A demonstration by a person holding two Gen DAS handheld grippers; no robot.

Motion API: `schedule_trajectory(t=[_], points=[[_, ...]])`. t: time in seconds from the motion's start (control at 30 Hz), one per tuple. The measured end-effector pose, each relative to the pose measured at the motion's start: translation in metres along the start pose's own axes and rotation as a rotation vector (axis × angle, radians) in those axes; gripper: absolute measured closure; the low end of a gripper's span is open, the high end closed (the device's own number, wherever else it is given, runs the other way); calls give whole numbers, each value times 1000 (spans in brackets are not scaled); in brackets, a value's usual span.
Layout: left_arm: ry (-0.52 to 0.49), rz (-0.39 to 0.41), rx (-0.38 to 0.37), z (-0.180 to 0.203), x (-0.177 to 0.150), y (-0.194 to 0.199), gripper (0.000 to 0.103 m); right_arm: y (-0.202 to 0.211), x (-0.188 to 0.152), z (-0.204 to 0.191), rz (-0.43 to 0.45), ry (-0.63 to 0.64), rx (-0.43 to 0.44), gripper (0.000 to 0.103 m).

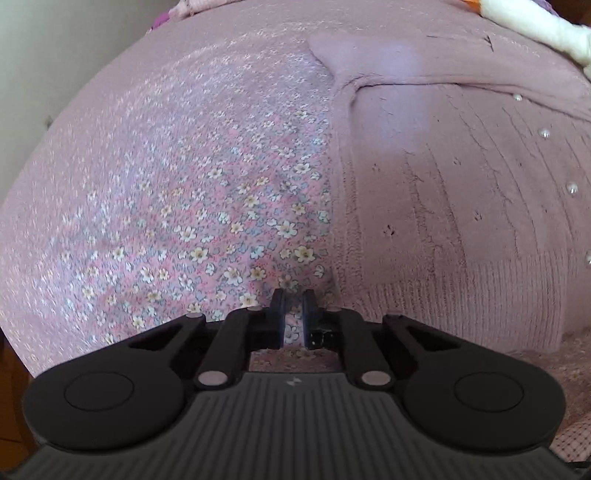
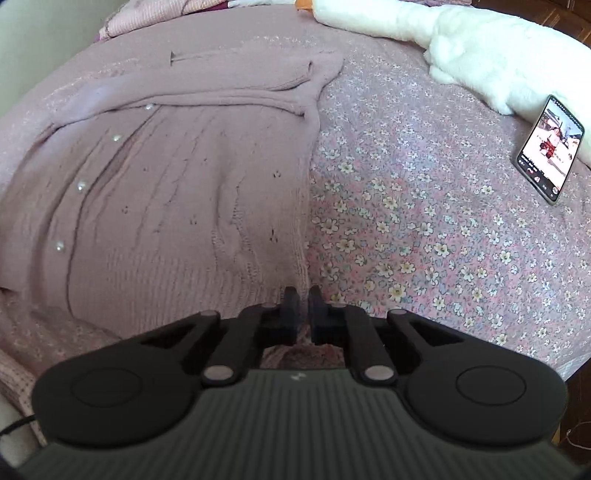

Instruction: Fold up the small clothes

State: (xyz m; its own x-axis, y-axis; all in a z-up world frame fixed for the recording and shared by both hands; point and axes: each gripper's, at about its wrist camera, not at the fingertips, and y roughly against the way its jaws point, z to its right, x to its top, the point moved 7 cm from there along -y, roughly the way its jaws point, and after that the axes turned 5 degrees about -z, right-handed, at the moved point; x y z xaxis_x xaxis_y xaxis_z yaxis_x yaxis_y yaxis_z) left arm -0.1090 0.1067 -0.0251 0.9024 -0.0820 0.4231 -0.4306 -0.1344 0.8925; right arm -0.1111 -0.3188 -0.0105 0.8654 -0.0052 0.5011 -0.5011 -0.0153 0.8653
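A mauve knit cardigan (image 1: 443, 192) with pearl buttons lies flat on the floral bedsheet (image 1: 192, 206), its sleeves folded across the chest. My left gripper (image 1: 293, 317) hovers over the sheet just left of the cardigan's ribbed hem corner; its fingers stand almost together and only sheet shows in the slit. In the right wrist view the cardigan (image 2: 177, 192) fills the left half. My right gripper (image 2: 303, 310) sits at the hem's right corner, shut, with knit fabric showing between and under its fingers.
A phone (image 2: 550, 147) with its screen lit lies on the floral bedsheet (image 2: 424, 221) at the far right. A white plush toy (image 2: 480, 44) stretches along the far edge. More pink cloth (image 2: 155, 14) lies at the back left. The bed edge drops off at the near right.
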Motion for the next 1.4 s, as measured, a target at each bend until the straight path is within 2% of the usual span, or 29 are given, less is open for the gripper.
schedule_trajectory(t=[0.03,0.13,0.17,0.2,0.23,0.3,0.33,0.47,0.57,0.67,0.8,0.97,1.07,1.17,1.23,1.27,1.3,1.4], points=[[3,6,-17,0,1,2,93,-1,0,-1,-4,10,-1,91],[40,51,-151,3,8,14,89,2,3,-5,-4,14,-10,87],[63,54,-186,3,11,16,81,4,5,-7,4,18,-13,83],[83,59,-212,3,14,17,72,9,7,-9,25,20,-14,73],[97,68,-228,4,19,17,68,14,9,-9,50,21,-16,62],[105,92,-224,10,24,17,57,24,16,-14,104,30,-23,47],[99,105,-221,12,28,16,56,27,20,-16,127,38,-24,45],[75,117,-243,21,41,14,54,29,27,-26,165,66,-6,45],[61,100,-186,24,45,1,54,21,29,-34,161,63,17,45],[29,112,-151,24,47,-6,93,14,31,-38,157,63,25,45],[-21,124,-64,19,46,-4,93,7,34,-42,151,79,17,45],[-32,112,-20,17,48,-10,93,-2,30,-35,130,67,-2,46],[-31,111,-14,17,48,-8,92,-3,27,-36,125,73,-5,46],[-17,140,-66,19,47,4,90,2,28,-40,139,69,10,45],[3,157,-98,21,50,10,76,6,32,-46,158,65,42,45],[14,164,-114,22,51,11,61,7,35,-50,168,64,57,45],[22,165,-112,23,52,10,52,7,38,-56,177,66,74,45],[-6,146,-28,26,53,0,51,3,45,-75,190,88,122,45]])
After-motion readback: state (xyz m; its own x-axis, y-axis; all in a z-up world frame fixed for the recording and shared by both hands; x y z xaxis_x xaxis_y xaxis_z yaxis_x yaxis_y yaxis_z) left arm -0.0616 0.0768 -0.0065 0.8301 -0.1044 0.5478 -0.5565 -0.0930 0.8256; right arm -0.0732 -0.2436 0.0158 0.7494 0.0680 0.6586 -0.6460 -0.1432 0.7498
